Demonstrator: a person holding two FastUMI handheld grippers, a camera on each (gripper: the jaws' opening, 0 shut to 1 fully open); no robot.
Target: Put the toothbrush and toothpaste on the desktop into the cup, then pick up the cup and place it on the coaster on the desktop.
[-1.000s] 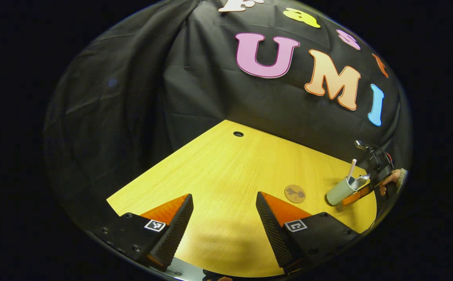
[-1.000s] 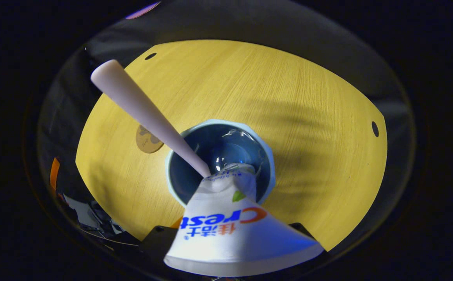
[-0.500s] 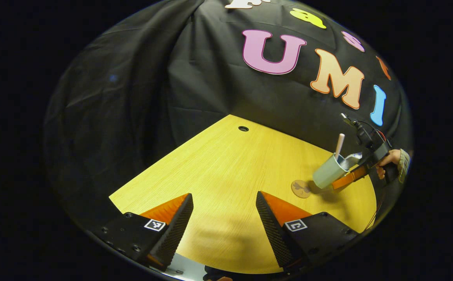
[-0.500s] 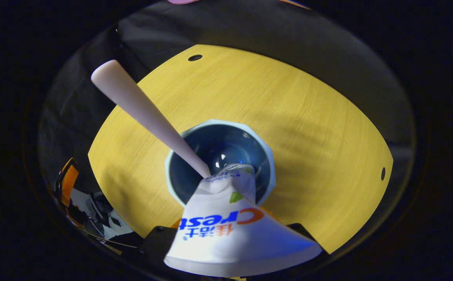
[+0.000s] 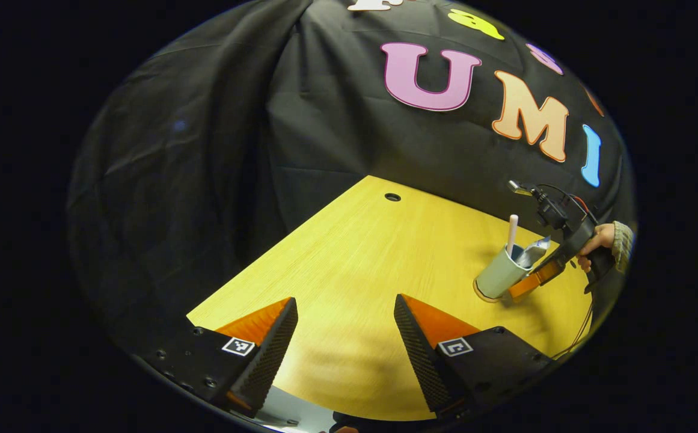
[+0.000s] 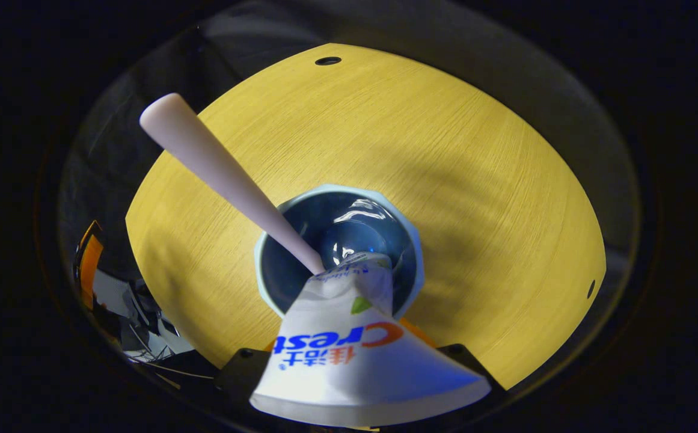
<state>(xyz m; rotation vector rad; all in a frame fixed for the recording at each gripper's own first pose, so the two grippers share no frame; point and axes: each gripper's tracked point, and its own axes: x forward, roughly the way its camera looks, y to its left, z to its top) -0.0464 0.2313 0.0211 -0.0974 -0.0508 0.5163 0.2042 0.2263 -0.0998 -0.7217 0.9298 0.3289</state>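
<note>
A pale cup (image 5: 498,278) stands slightly tilted at the right of the yellow desktop, with my right gripper (image 5: 520,287) shut on its side and a hand (image 5: 598,240) behind it. A white toothbrush handle (image 5: 512,231) and a toothpaste tube (image 5: 534,249) stick out of the cup. A thin brown edge of the coaster (image 5: 480,296) shows under the cup's base. The right gripper view looks down into the cup (image 6: 412,240), past the toothbrush handle (image 6: 216,162) and the toothpaste tube (image 6: 349,361). My left gripper (image 5: 344,304) hangs open above the near desktop, holding nothing.
The desktop (image 5: 355,258) has a cable hole (image 5: 392,196) near its far corner, seen too in the right gripper view as a hole (image 6: 327,61). Black cloth walls close the back and left. Part of the left gripper (image 6: 87,270) and cables lie beyond the table's left edge.
My right gripper carried the cup leftward, lifting it and bringing it down over the coaster, which is now almost covered. The left gripper stayed open and shifted only slightly.
</note>
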